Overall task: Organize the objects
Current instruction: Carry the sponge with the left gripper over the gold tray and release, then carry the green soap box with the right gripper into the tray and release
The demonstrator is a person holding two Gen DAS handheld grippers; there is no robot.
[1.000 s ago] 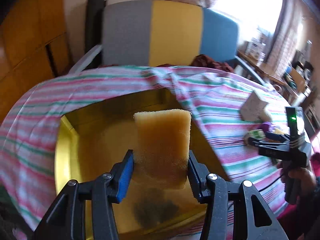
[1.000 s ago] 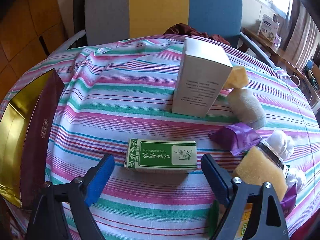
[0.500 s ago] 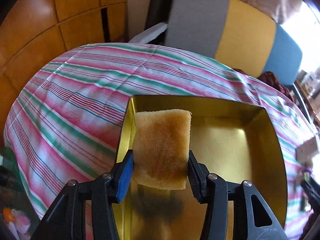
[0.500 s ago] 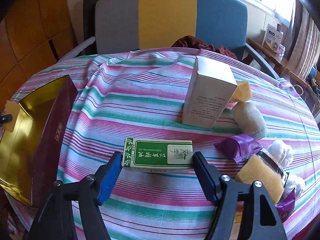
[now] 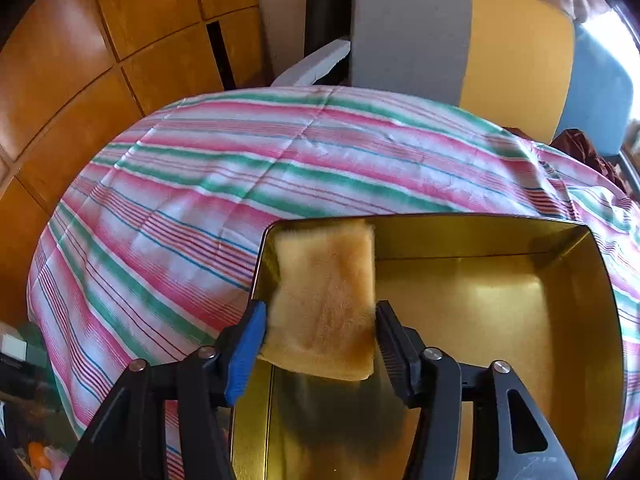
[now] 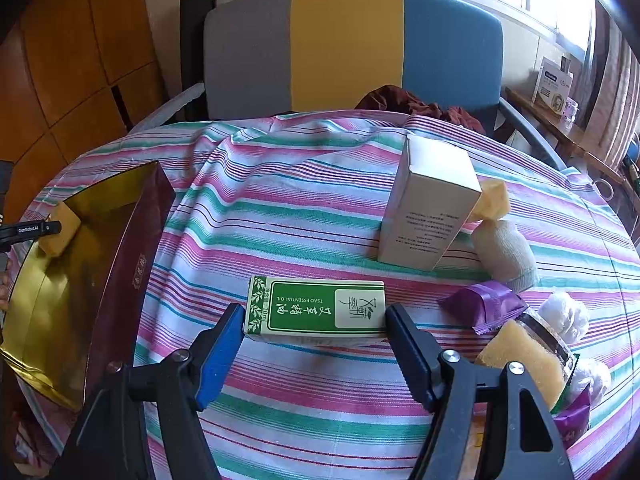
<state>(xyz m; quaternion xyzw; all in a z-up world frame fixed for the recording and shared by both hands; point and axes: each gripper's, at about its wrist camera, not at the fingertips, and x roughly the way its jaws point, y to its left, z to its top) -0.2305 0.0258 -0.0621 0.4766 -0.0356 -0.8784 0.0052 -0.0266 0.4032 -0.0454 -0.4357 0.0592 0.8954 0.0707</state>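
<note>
The gold-lined rectangular tin box [image 5: 580, 320] runs off the bottom edge – its near wall is unseen; the yellow sponge block [image 5: 326, 300] looks motion-blurred.

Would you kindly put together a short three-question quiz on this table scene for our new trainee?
1. True or false: the yellow rectangular sponge is over a corner of the gold-lined open tin.
2. What is between the fingers of the right gripper? A) a green-and-white flat carton B) a metal spoon C) a glass bottle
3. Fill in: the tall white cardboard box stands ___ on the striped tablecloth.

Key: 1 true; 2 A; 3 upright.
</note>
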